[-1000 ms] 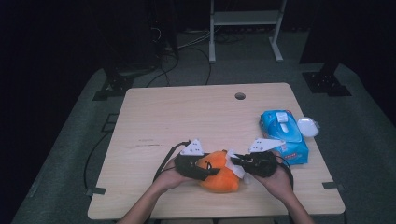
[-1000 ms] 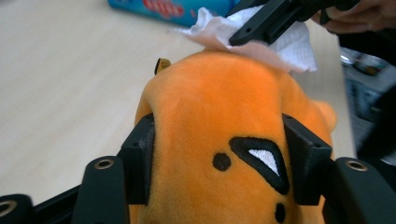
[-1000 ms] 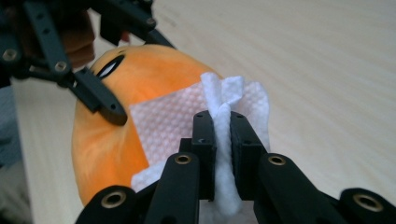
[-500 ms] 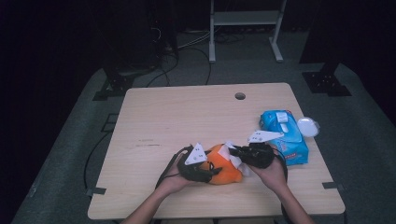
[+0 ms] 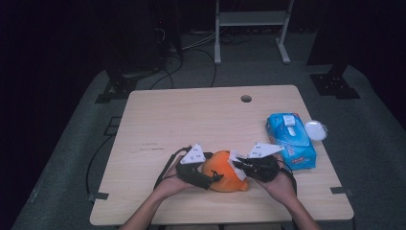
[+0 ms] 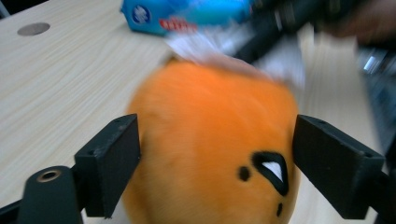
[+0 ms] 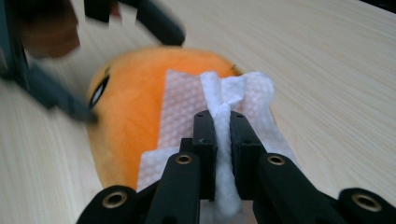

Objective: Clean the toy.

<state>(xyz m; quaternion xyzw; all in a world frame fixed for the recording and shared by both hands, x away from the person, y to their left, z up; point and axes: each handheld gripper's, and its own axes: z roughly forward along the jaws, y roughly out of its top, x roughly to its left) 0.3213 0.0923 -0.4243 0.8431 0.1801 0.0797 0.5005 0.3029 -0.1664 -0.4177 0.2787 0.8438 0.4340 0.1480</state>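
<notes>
We record the round orange plush toy (image 5: 224, 171) on the light wooden table (image 5: 191, 120), near its front edge. The left tool (image 5: 207, 178) sits at the toy's left, its jaws either side of it. The right tool (image 5: 238, 165) lies at the toy's right, clamping a white wet wipe (image 7: 219, 100) that rests on the toy. The blue wipes pack (image 5: 290, 139) lies right of them, a round white lid (image 5: 316, 129) just beside it.

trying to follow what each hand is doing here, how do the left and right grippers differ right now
The left gripper has just been opening: its jaws stand wide on either side of the orange plush toy, which sits between them. The right gripper is shut on a white wipe, pinching a bunched fold that drapes over the toy. Both rest low over the table, facing each other across the toy.
</notes>
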